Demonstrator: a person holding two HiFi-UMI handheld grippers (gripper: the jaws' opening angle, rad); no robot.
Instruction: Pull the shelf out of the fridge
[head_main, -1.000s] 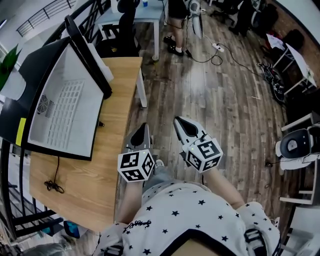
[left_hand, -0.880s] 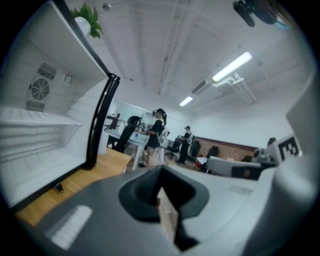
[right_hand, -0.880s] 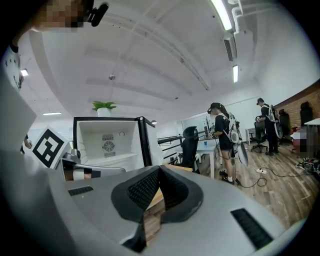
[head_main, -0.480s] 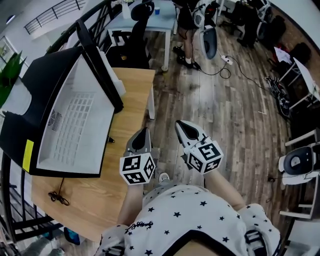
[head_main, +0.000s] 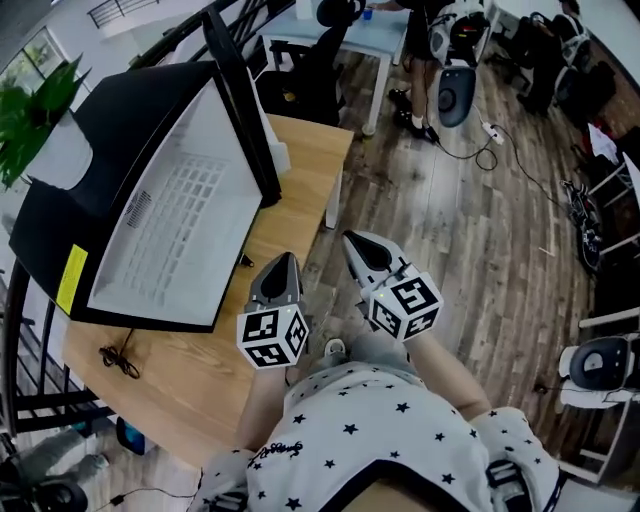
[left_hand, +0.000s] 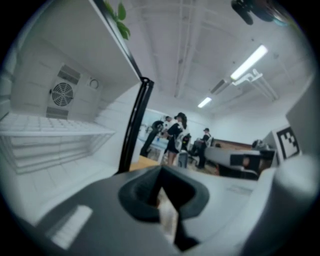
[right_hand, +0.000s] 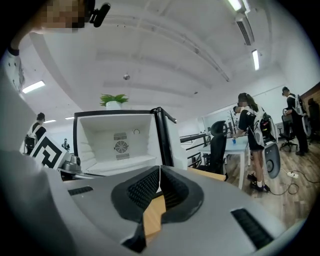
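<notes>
I am right at the start of the job: neither tool has reached the fridge (head_main: 150, 210). It stands open on the wooden table (head_main: 200, 380), at about ten o'clock from my hands, with its door (head_main: 243, 110) swung wide. The white wire shelf (head_main: 185, 215) sits in place across the inside, below the small fan on the back wall, and nothing touches it.

My left gripper (head_main: 283, 262) hangs near the table's edge, well short of the fridge. Its jaws are together with nothing between them. My right gripper (head_main: 358, 243) is just beside it at three o'clock, over the wood floor. Its jaws are also pressed together and empty, and they point toward the open fridge.

As I judge it, the step in hand is the approach. Next I need to part the jaws and reach in toward ten o'clock. Then I can take the shelf by its front edge and draw it straight out level, so the wire does not catch on the side rails.
</notes>
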